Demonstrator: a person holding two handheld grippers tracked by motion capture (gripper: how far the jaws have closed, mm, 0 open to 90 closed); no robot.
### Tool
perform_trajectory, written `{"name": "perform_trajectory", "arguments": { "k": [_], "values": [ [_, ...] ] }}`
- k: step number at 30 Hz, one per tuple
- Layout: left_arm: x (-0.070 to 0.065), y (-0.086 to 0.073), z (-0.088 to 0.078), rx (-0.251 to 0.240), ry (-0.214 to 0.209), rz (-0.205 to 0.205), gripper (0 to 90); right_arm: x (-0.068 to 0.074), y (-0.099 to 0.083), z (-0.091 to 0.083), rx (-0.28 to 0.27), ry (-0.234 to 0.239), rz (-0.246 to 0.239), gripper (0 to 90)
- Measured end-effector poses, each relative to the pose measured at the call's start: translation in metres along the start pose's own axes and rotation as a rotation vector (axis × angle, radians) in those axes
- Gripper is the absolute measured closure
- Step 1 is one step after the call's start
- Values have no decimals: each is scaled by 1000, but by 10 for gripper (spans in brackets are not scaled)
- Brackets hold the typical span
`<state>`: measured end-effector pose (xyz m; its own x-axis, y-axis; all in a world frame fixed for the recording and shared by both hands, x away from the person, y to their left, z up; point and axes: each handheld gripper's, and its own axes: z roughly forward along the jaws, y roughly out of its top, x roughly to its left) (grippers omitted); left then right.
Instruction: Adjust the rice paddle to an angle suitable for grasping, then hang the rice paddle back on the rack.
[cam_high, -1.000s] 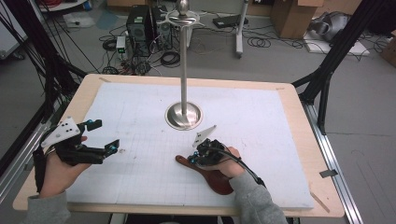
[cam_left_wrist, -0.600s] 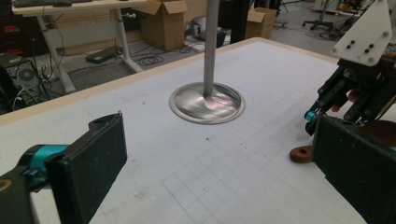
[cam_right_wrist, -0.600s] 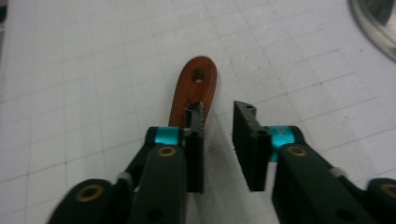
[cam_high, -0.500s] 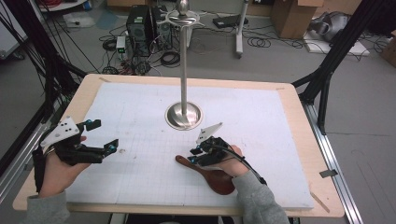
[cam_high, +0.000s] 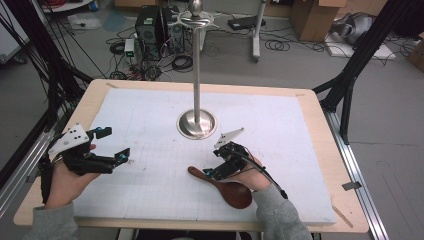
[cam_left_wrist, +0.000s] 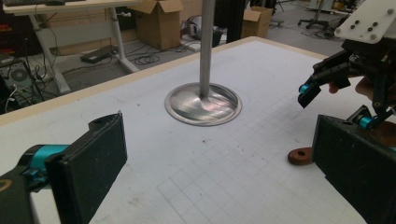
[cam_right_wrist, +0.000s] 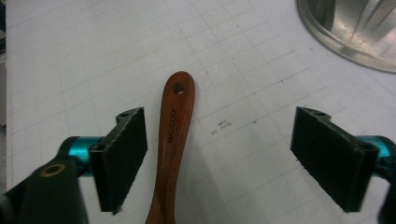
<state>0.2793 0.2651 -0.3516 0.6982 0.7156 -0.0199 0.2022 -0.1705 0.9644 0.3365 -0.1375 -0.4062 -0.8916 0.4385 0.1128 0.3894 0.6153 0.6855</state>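
On the white gridded worktop (cam_high: 150, 125), near edge: dark reddish-brown wooden spoon (cam_right_wrist: 170, 140) lies flat. Right gripper (cam_right_wrist: 217, 158) fingers have just been opening, now wide, straddling the handle untouched. Light, stiff, smooth; pinch mid-handle. Left gripper (cam_high: 107, 147) open, empty

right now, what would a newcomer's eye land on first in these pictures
Probably the tall metal stand, rising from its round base near the middle of the white mat. Next, the wooden spoon lying flat at the mat's near edge, its handle between the open jaws of the right gripper, which have just been opening and do not press on it. The left gripper hovers open over the mat's left side.
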Motion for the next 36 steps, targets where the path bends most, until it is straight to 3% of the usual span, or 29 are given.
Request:
{"name": "perform_trajectory", "arguments": {
  "k": [4, 17, 36],
  "values": [
    [0, 1, 3, 3, -7, 2, 42, 3, -1, -3, 12, -20, -16, 98],
    [-1, 3, 17, 11, -36, 7, 42, 9, -7, -6, 53, -28, -44, 94],
    [-2, 1, 23, 24, -50, 5, 42, 9, -10, -2, 113, -21, -22, 94]
  ]
}}
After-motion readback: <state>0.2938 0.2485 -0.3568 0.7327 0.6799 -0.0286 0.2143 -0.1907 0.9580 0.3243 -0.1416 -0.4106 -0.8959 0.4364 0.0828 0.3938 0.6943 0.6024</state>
